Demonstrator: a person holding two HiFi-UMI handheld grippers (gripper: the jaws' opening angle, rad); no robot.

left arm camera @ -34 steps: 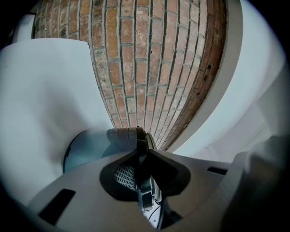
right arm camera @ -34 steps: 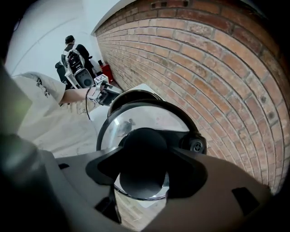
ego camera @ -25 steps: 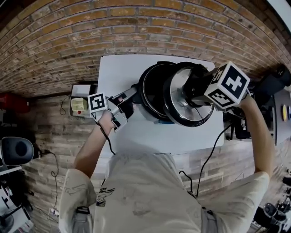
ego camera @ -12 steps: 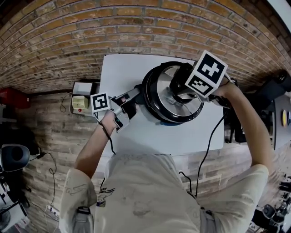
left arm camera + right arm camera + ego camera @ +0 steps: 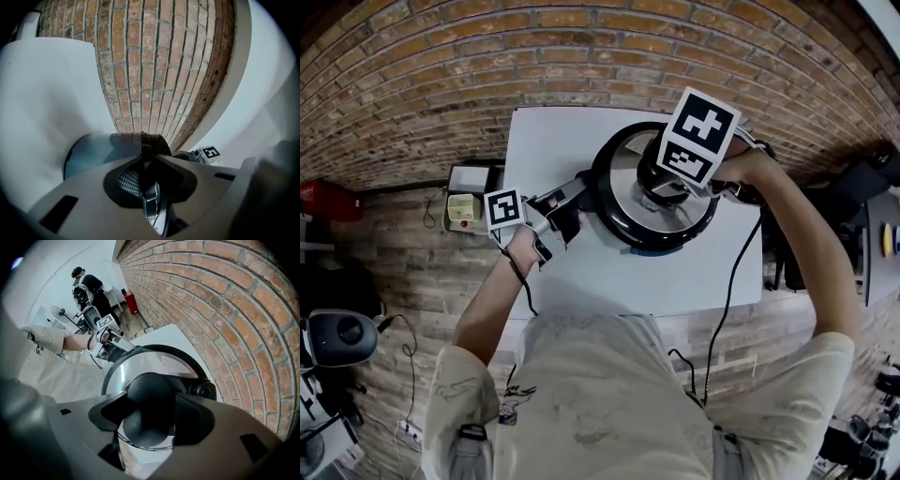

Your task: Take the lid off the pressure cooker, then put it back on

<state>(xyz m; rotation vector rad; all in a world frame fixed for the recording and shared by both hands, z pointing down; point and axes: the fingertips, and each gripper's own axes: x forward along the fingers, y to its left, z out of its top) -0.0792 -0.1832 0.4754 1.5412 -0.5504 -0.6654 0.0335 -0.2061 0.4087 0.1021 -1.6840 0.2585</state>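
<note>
A dark pressure cooker (image 5: 614, 211) stands on the white table (image 5: 553, 141). Its steel lid (image 5: 630, 183) with a black rim lies level over the pot's mouth; I cannot tell whether it rests on the rim. From above, my right gripper (image 5: 666, 183) is shut on the lid's black knob (image 5: 150, 397), which fills the gap between the jaws over the shiny lid (image 5: 136, 369). My left gripper (image 5: 565, 204) points level at the pot's left side and is shut on the pot's dark side handle (image 5: 137, 140), beside the bluish pot wall (image 5: 86, 152).
A brick wall (image 5: 581, 56) runs behind the table. A white box with a switch (image 5: 464, 211) sits on the floor left of the table. A cable (image 5: 731, 291) hangs off the table's front right. A person (image 5: 89, 287) and a fan stand far back.
My right gripper has carried the lid left and down, from tilted beside the open pot to level over its mouth. The left gripper has stayed on the handle.
</note>
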